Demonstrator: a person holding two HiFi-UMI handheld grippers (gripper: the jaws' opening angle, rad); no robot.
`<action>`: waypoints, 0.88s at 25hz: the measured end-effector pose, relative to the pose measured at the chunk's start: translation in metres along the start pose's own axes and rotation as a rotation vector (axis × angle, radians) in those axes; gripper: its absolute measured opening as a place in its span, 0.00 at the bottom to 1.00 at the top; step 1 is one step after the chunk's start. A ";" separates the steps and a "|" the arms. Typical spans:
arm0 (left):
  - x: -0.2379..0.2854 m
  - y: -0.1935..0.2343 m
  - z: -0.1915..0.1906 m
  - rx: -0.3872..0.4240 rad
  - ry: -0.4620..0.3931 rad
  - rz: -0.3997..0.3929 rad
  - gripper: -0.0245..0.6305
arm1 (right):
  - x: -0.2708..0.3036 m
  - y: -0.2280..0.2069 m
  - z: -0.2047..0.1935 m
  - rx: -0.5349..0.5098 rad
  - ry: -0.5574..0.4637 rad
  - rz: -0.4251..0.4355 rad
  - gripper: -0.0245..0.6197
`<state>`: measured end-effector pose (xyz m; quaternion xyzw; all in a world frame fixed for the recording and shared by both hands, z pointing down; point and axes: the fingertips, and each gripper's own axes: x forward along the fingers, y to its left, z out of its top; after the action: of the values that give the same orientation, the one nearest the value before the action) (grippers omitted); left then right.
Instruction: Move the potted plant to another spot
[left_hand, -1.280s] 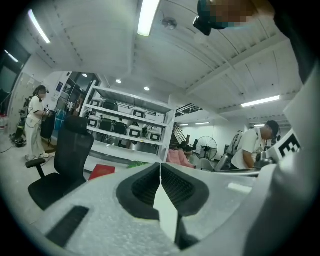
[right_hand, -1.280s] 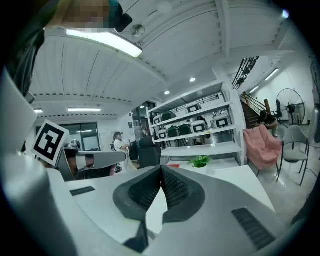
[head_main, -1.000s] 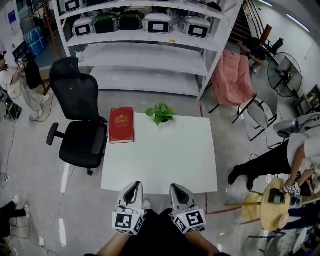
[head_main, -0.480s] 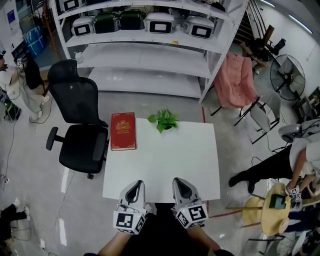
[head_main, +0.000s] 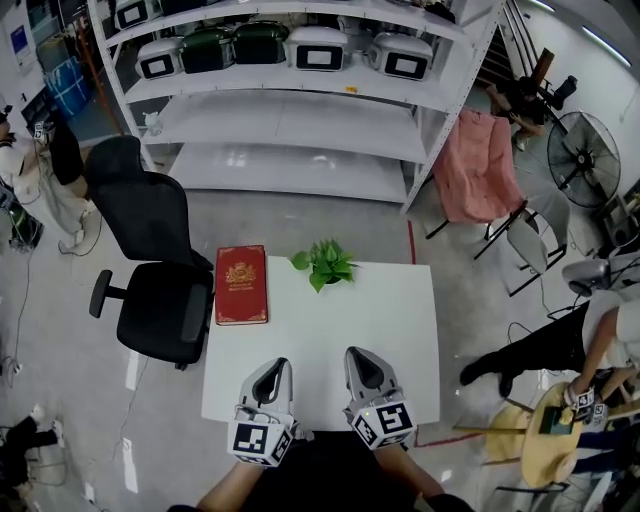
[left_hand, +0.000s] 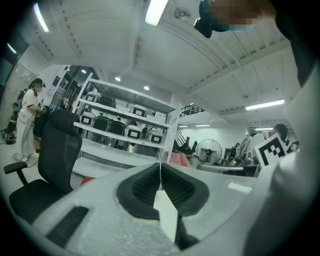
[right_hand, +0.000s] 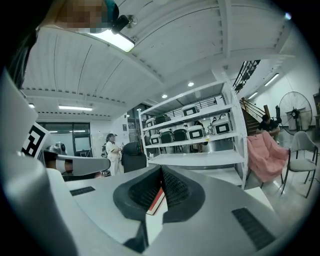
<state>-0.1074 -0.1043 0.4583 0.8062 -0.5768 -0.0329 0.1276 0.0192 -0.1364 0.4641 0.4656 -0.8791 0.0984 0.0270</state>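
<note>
A small potted plant (head_main: 324, 264) with green leaves stands at the far edge of the white table (head_main: 330, 340), near the middle. My left gripper (head_main: 272, 376) and right gripper (head_main: 361, 366) hang side by side over the table's near edge, well short of the plant. Both are shut with nothing between the jaws. In the left gripper view the jaws (left_hand: 160, 167) meet in front of the shelves. In the right gripper view the shut jaws (right_hand: 161, 172) show a sliver of the red book (right_hand: 157, 200) behind them.
A red book (head_main: 242, 284) lies on the table's far left corner. A black office chair (head_main: 150, 270) stands left of the table. White shelving (head_main: 290, 100) with boxes fills the back. A pink-draped chair (head_main: 480, 170) and a fan (head_main: 588, 150) are at the right; people stand at both sides.
The view has shifted slightly, so table, plant and book sit lower in the frame. Both grippers stay shut at the near edge.
</note>
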 end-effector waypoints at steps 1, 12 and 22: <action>0.008 0.000 0.001 -0.001 0.001 -0.001 0.07 | 0.006 -0.006 0.001 0.000 0.003 0.001 0.05; 0.080 0.007 -0.005 -0.020 0.049 0.002 0.07 | 0.082 -0.067 -0.016 -0.092 0.144 0.029 0.05; 0.117 0.024 -0.018 -0.033 0.089 0.015 0.07 | 0.149 -0.095 -0.064 -0.311 0.354 0.102 0.06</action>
<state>-0.0875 -0.2182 0.4927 0.8004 -0.5759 -0.0054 0.1665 0.0104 -0.2968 0.5612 0.3862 -0.8877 0.0433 0.2469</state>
